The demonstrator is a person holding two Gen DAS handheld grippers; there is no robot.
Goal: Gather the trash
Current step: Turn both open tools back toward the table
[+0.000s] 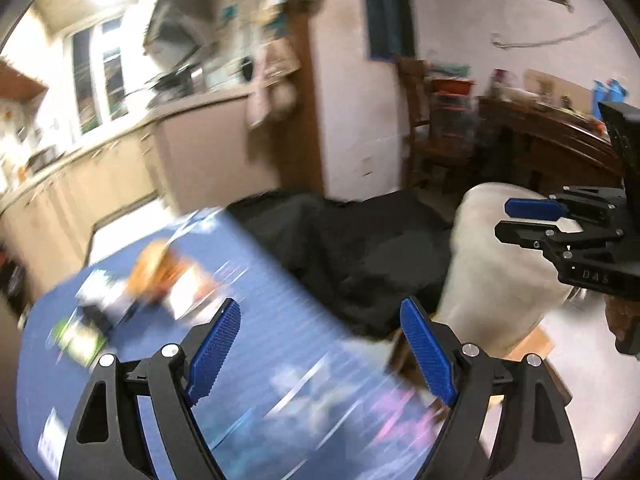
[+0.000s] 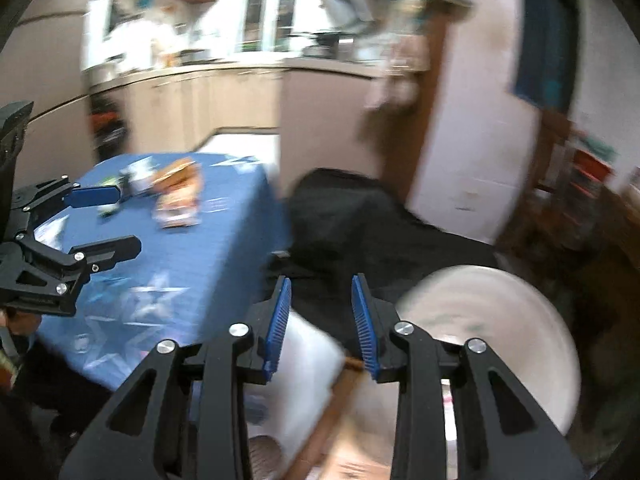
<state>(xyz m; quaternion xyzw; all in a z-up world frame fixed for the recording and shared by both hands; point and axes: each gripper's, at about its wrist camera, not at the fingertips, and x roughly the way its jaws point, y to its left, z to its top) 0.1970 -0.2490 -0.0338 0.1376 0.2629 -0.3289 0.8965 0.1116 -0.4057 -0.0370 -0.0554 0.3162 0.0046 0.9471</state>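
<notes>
Blurred trash lies on a table with a blue star-print cloth (image 1: 280, 320) (image 2: 224, 240): orange wrappers (image 1: 160, 268) (image 2: 178, 184) and white-and-green packets (image 1: 88, 320) (image 2: 138, 178). My left gripper (image 1: 321, 304) hangs over the table's near corner, its blue pads wide apart with nothing between them; it also shows at the left edge of the right wrist view (image 2: 128, 220). My right gripper (image 2: 322, 320) is to the right of the table, above a black bag (image 2: 360, 232) (image 1: 360, 256) and a white sheet (image 2: 304, 360). Its pads stand a narrow gap apart and grip nothing. It appears side-on in the left wrist view (image 1: 516, 222).
A round white bin (image 1: 500, 280) (image 2: 500, 320) stands right of the black bag, on a brown cardboard piece (image 1: 532, 344). Behind are kitchen counters (image 1: 120, 168), a wooden door frame (image 1: 308, 120), a wooden chair (image 1: 420, 120) and a dark cluttered table (image 1: 552, 136).
</notes>
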